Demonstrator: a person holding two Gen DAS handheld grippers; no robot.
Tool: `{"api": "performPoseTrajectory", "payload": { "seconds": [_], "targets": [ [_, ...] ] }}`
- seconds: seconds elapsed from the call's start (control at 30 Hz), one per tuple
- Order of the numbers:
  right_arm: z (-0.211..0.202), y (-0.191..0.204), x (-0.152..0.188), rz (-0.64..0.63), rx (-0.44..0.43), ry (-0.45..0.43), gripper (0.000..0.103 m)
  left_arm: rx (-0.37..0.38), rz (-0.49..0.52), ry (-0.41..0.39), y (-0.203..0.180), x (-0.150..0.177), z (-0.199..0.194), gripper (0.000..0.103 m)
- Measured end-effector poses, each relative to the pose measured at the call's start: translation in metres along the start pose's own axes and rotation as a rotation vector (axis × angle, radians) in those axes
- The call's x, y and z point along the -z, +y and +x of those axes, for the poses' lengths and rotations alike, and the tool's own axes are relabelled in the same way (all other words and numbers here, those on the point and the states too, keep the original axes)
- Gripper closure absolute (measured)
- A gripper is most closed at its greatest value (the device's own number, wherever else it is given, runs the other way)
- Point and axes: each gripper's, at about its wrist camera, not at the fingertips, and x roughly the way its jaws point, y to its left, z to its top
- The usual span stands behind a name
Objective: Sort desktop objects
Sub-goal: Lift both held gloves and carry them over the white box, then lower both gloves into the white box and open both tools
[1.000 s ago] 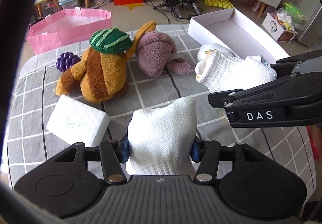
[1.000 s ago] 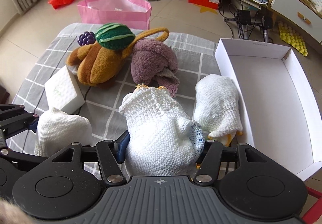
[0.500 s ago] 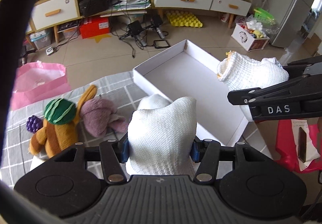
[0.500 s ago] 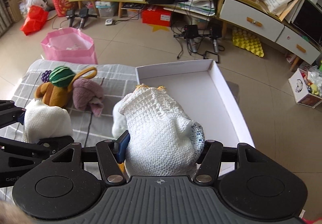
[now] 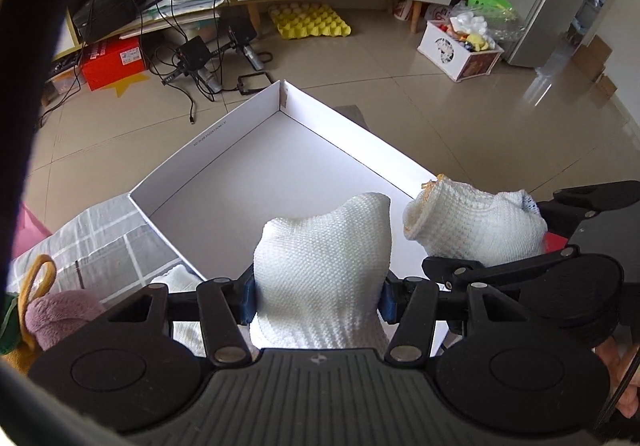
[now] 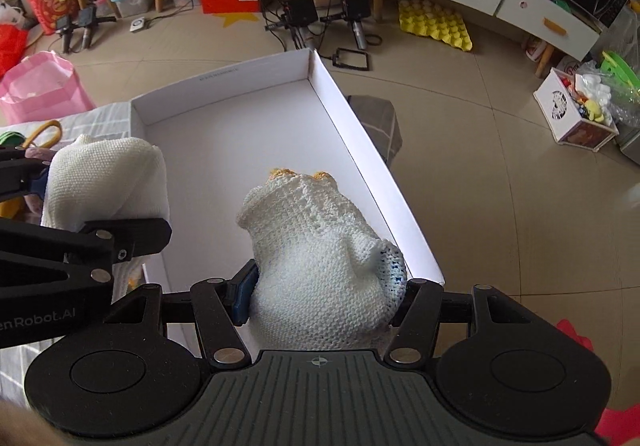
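My left gripper is shut on a plain white knitted piece and holds it above the near part of the white open box. Over the same box, my right gripper is shut on a white knitted piece with yellow trim and a blue patch. In the left wrist view that trimmed piece hangs to the right of mine. The right wrist view has the plain piece at its left, over the box's left wall. The box floor that shows is bare.
The box stands at the right end of a grey checked tablecloth. A purple plush, a yellow loop and another white knitted piece lie left of it. A pink bag, cables and low cabinets lie beyond on the floor.
Both grippers have carried their knitted pieces to the right, from above the tablecloth and plush toys to above the white box. Both grips have held.
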Motion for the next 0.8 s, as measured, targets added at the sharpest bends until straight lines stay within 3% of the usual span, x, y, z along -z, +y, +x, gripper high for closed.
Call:
{"api": "performPoseTrajectory", "payload": {
  "seconds": [0.27, 0.37, 0.4, 0.43, 0.47, 0.8],
  "targets": [
    [0.042, -0.016, -0.004, 0.024, 0.01, 0.044, 0.038, -0.025, -0.009, 0.075, 0.002, -0.011, 0.04, 0.048],
    [0.055, -0.02, -0.004, 0.041, -0.012, 0.061, 0.035, -0.029, -0.061, 0.09, 0.013, -0.012, 0.047, 0.033],
    [0.057, -0.021, -0.004, 0.045, -0.015, 0.063, 0.033, -0.019, -0.079, 0.086, 0.016, -0.012, 0.047, 0.023],
    [0.059, -0.021, -0.005, 0.046, -0.016, 0.059, 0.023, -0.01, -0.085, 0.084, 0.017, -0.011, 0.046, 0.02],
    [0.059, -0.02, -0.005, 0.045, -0.019, 0.055, 0.018, -0.005, -0.077, 0.086, 0.017, -0.011, 0.045, 0.02],
    [0.054, -0.009, -0.009, -0.014, -0.007, 0.057, 0.018, 0.005, -0.087, 0.091, 0.025, -0.004, 0.03, 0.023]
  ]
}}
